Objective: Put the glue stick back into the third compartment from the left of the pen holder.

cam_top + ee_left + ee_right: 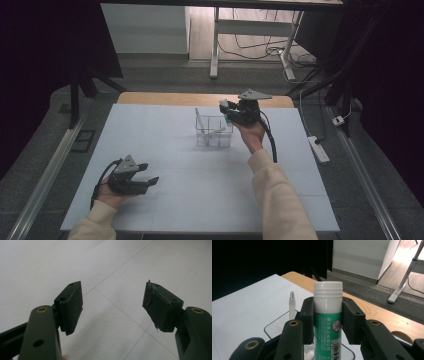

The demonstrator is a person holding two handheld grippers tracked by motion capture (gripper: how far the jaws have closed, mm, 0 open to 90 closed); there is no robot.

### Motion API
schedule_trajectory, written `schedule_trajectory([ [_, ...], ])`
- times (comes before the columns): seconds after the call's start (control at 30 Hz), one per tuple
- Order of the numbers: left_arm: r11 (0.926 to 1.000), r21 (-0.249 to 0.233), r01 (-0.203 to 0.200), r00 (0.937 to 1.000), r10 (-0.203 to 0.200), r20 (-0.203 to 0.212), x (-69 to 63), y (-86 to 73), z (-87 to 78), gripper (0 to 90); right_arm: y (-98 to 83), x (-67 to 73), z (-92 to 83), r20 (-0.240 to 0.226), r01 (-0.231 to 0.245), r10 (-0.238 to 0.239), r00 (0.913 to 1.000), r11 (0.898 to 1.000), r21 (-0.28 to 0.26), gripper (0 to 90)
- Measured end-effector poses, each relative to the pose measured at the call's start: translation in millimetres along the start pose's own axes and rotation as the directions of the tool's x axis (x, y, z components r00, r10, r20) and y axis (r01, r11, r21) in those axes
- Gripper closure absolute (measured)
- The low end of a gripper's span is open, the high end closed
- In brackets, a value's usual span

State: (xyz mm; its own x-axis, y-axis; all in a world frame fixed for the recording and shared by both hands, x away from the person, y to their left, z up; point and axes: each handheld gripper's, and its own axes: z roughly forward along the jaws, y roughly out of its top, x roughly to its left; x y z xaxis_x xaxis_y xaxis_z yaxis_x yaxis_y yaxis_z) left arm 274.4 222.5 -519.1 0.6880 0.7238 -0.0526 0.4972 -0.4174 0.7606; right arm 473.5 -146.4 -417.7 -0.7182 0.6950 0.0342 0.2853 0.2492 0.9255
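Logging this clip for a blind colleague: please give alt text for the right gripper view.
The right gripper is shut on an upright glue stick with a white cap and green label, held above a clear plastic organizer. A pen stands in the organizer, on a white-covered table.

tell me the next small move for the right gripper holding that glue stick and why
Probably lower it straight down into the clear organizer. The right gripper is shut on the glue stick, held upright just over the organizer's rim, beside the pen already standing inside. The left gripper rests open, apart from it.
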Motion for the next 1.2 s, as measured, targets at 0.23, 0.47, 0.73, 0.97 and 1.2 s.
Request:
schedule_trajectory([
  [0.23,1.0000,0.000,0.000,1.0000,0.000,0.000,0.1,-0.2,0.0,32.5,-6.2,-0.9,11.5,0.001,-0.004,0.004,1.0000,1.000,0.023,63.9],
  [0.47,1.0000,-0.001,0.000,1.0000,0.000,0.000,0.4,-0.3,0.0,32.5,-8.7,-3.5,7.0,0.043,-0.007,0.006,0.9991,0.999,0.038,49.2],
  [0.73,1.0000,0.001,0.001,1.0000,-0.001,-0.002,0.5,-0.4,-0.1,32.4,-11.5,-8.9,-10.2,0.012,-0.018,0.018,0.9998,0.999,0.039,48.3],
  [0.97,1.0000,0.001,0.003,1.0000,-0.003,-0.004,0.9,-0.7,-0.2,32.4,-26.1,-11.1,-30.8,-0.006,-0.013,0.014,0.9999,0.997,0.072,48.1],
  [1.2,1.0000,0.001,0.001,1.0000,-0.001,-0.007,0.2,-0.5,-0.3,32.3,-43.4,-13.7,-54.4,-0.016,-0.005,0.006,0.9999,0.995,0.101,48.1],
])
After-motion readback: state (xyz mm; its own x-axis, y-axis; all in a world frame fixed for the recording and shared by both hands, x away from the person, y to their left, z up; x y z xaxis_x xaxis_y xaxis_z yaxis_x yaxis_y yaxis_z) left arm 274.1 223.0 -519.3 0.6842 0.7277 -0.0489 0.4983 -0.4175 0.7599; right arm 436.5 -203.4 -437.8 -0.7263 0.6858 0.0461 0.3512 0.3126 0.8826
